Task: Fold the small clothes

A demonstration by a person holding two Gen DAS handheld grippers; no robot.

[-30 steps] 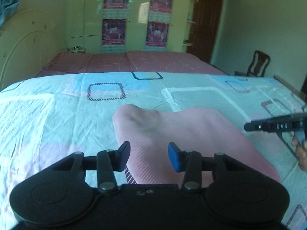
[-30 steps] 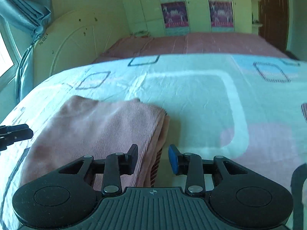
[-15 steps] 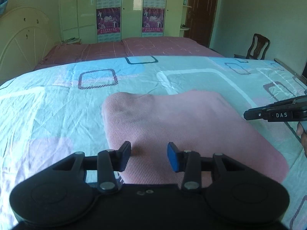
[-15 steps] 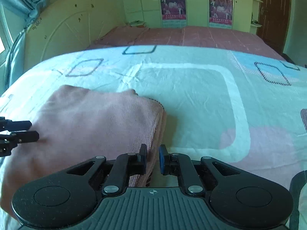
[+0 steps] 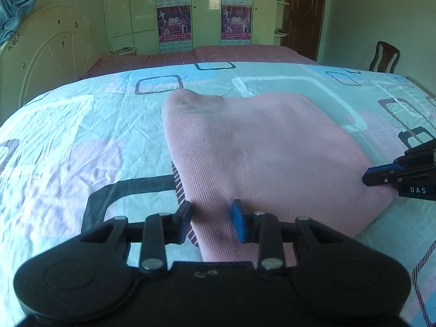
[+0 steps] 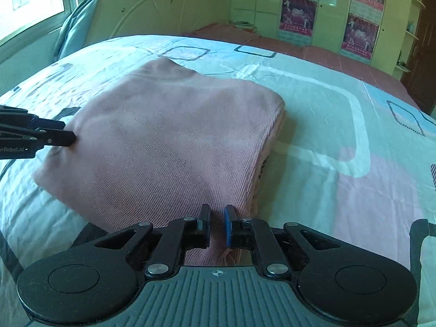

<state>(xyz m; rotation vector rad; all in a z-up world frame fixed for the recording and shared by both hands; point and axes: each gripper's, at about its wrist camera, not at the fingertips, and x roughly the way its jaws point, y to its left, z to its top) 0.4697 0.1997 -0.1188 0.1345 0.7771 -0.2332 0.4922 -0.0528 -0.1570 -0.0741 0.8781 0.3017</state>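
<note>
A folded pink garment [image 5: 259, 150] lies flat on the patterned bed sheet [image 5: 81, 136]. My left gripper [image 5: 211, 218] sits at the garment's near left corner. Its jaws are closing, the cloth edge lies between them, and the pads do not press on it. In the right wrist view the same garment [image 6: 169, 136] fills the middle. My right gripper [image 6: 216, 218] is shut on its near right corner, pinching the layered edge. Each gripper shows in the other's view: the right gripper [image 5: 366, 177] at the cloth's right side, the left gripper [image 6: 72, 137] at its left side.
The sheet [image 6: 340, 150] spreads wide around the garment. Behind it lies a second bed with a pink cover [image 5: 218, 54]. A cream headboard [image 5: 49, 49], a wardrobe with posters [image 5: 207, 8], a wooden chair [image 5: 384, 57] and a window [image 6: 32, 0] stand farther off.
Both grippers came down and closer to the garment's near edge. The right jaws closed onto the cloth and that gripper rolled. The left jaws narrowed a little.
</note>
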